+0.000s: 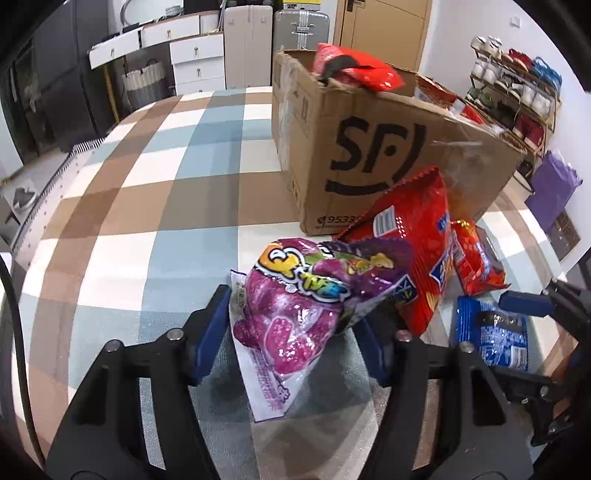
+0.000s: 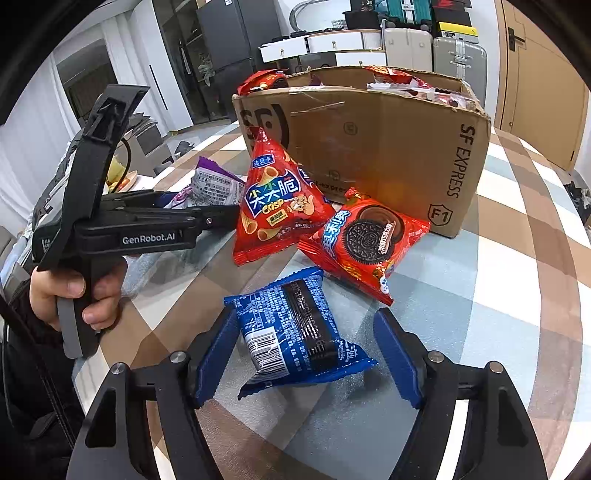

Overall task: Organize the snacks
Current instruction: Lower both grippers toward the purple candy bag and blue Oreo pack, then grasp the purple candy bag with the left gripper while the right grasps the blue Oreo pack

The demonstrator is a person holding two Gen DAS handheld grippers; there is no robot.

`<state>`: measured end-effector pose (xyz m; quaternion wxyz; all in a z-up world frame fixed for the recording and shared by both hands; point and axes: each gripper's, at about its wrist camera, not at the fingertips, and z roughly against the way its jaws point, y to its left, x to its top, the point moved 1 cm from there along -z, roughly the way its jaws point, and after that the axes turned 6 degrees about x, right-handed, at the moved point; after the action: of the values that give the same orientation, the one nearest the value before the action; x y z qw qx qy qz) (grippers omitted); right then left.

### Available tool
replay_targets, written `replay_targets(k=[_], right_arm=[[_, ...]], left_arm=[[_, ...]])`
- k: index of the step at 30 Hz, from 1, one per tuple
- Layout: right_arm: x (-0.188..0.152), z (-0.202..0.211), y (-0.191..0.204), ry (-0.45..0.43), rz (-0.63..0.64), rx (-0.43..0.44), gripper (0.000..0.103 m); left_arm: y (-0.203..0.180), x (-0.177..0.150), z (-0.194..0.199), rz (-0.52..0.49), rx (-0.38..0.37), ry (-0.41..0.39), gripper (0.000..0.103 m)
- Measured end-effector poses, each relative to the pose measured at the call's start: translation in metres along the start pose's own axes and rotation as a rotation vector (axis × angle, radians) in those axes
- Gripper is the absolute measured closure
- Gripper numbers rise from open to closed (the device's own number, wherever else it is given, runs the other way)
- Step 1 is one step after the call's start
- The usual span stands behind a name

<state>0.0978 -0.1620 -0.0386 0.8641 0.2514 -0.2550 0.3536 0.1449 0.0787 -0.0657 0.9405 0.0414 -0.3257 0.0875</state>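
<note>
A: Snacks first. What's the left tool got?

B: Its blue pads sit on either side of a purple bag, a glossy, crinkled film pouch with a clear end. Whether they actually clamp it, I cannot tell. The bag lies on the tabletop, just in front of the red packs.

A: And the right tool?

B: Spread wide, holding nothing. A blue pack lies flat between its pads, touching neither that I can see: a small pillow-shaped foil wrapper with crimped, saw-toothed ends and a barcode.

A: Beyond that?

B: A red crisp bag, puffed into a pyramid shape, stands upright and leans on the box. Just beside it a flatter red cookie pack lies tilted, with a dark sandwich biscuit printed on it.

A: The box?

B: Brown corrugated cardboard, ragged along the top edge, with black print on its sides. Red packs poke above its rim.

A: Surface?

B: A cloth in big tan, pale blue and white checks, seemingly under a glossy clear sheet.

A: The room?

B: White drawers, hard-shell suitcases and a wooden door behind the box, and a rack of shoes to the side. A hand grips the left tool's handle.
</note>
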Motion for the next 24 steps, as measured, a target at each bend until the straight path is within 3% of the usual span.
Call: replay_targets(k=[3, 10, 19, 24], right_arm=[[0.000, 0.002, -0.004, 0.002, 0.004, 0.003, 0.028], [-0.004, 0.005, -0.004, 0.000, 0.006, 0.009, 0.033], [-0.004, 0.009, -0.005, -0.011, -0.004, 0.015, 0.058], [-0.002, 0.016, -0.003, -0.025, -0.003, 0.020, 0.058]], left_arm=[[-0.003, -0.004, 0.008, -0.009, -0.011, -0.019, 0.051], [-0.011, -0.011, 0.024, -0.046, -0.047, -0.044, 0.052], [-0.013, -0.013, 0.038, -0.033, -0.066, -0.057, 0.052], [-0.007, -0.011, 0.047, -0.017, -0.059, -0.077, 0.052]])
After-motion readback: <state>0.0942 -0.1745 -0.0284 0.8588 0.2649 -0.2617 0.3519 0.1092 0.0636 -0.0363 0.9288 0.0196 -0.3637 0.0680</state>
